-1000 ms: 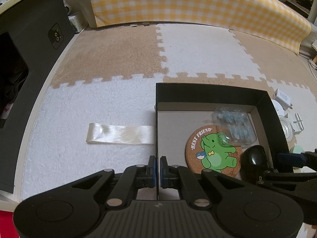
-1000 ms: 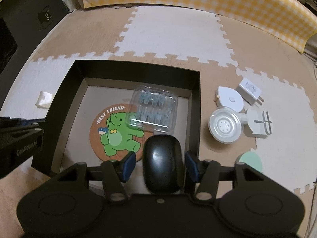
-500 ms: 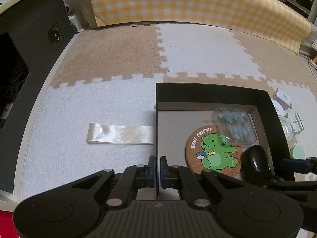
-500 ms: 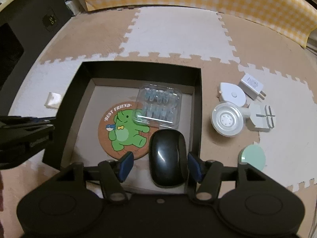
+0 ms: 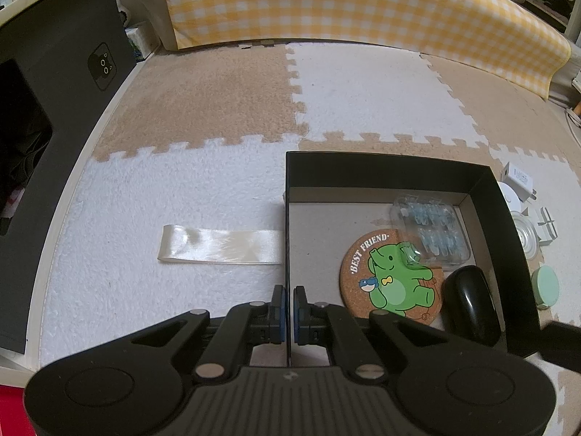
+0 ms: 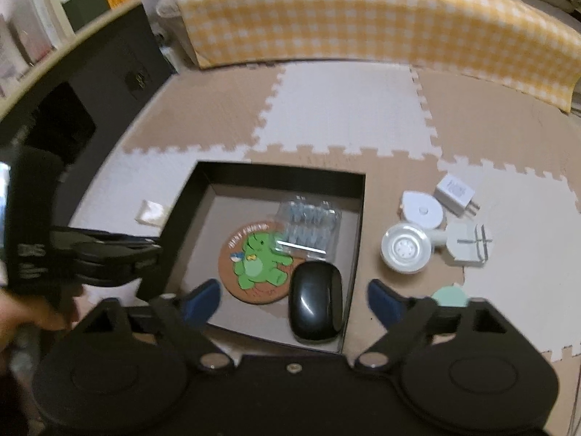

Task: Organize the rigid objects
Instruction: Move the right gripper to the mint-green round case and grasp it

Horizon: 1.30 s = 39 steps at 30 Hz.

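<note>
Black, shallow and open-topped, one box (image 6: 279, 176) sits on the floor and holds three things: a cork coaster (image 6: 259, 263) printed with a green elephant, a clear plastic case (image 6: 308, 230) overlapping the coaster's far right edge, and a black mouse (image 6: 316, 305) in the near right corner, touching the coaster's rim. Left gripper (image 5: 289, 314): fingers together, clamped on the box's left wall, one pad (image 5: 278, 314) outside and one inside. Right gripper (image 6: 294, 301): blue pads (image 6: 201, 303) wide apart, empty, above the box's near edge, with the mouse between and beyond them. Outside the box to the right lie five items: a white charger (image 6: 454, 194), a white teardrop-shaped piece (image 6: 421, 212) just beside it, a round white disc (image 6: 406, 250) joined by a short stem to a white plug (image 6: 468, 243), and a mint-green disc (image 6: 450, 296) near the right pad. Left of the box, one strip of cream ribbon (image 5: 219, 245) lies flat, its end reaching the box wall. Floor (image 5: 370, 87): interlocking foam tiles, tan and white, with toothed seams. Background: a yellow-and-white checked cover (image 5: 345, 3) along the far edge, and a dark cabinet (image 5: 65, 58) at the left.
</note>
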Motion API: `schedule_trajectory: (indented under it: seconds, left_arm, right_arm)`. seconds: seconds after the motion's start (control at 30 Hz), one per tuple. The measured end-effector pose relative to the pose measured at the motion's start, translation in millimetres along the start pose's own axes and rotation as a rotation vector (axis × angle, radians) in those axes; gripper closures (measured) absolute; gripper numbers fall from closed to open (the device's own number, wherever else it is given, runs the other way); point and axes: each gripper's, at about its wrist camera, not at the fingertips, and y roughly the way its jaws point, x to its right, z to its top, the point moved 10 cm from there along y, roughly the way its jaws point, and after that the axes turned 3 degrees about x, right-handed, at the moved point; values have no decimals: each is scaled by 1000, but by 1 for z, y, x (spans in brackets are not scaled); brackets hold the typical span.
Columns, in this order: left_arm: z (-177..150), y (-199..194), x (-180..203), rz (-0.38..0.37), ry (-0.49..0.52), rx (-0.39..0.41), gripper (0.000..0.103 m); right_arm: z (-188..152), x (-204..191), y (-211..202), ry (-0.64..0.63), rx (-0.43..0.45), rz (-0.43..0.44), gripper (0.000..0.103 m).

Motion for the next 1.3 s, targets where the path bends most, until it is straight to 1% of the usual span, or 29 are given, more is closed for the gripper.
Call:
schedule_trajectory:
  seconds: [0.03, 0.17, 0.2, 0.33, 0.47, 0.57, 0.63, 0.77, 0.87, 1.0, 1.1, 1.2, 1.3]
  left_arm:
    - [0, 0, 0, 0, 0, 0, 99]
    - [0, 0, 0, 1, 1, 0, 99]
    - [0, 0, 0, 2, 2, 0, 99]
    - [-1, 0, -1, 4, 4, 0, 99]
    - [-1, -1, -2, 4, 1, 3, 99]
    - [-1, -2, -2, 4, 0, 5, 99]
    - [-1, -2, -2, 6, 2, 4, 99]
    - [0, -2, -2, 6, 2, 4, 99]
    - [0, -2, -2, 7, 2, 3, 99]
    - [0, -2, -2, 5, 0, 3, 99]
    - [0, -2, -2, 4, -3, 3, 99]
    - [0, -3, -2, 3, -6, 3, 99]
    - [1, -3, -2, 3, -11, 4, 99]
  right_arm:
    - [2, 2, -5, 0, 10, 8, 5]
    - [9, 13, -23, -4, 50, 16, 2]
    - [11, 17, -28, -4, 63, 19, 0]
    - [17, 35, -37, -20, 109, 27, 0]
    - [21, 62, -36, -47, 131, 5, 0]
    - [21, 84, -30, -75, 119, -28, 0]
    - [21, 104, -24, -93, 115, -75, 0]
    - [15, 137, -9, -79, 101, -127, 0]
    - [6, 155, 5, -63, 93, -122, 0]
    - [-8, 168, 25, -78, 27, -130, 0]
    - [-11, 169, 34, -77, 42, -116, 0]
    - [-18, 167, 46, -46, -9, -66, 0]
    - [-25, 163, 56, -73, -42, -60, 0]
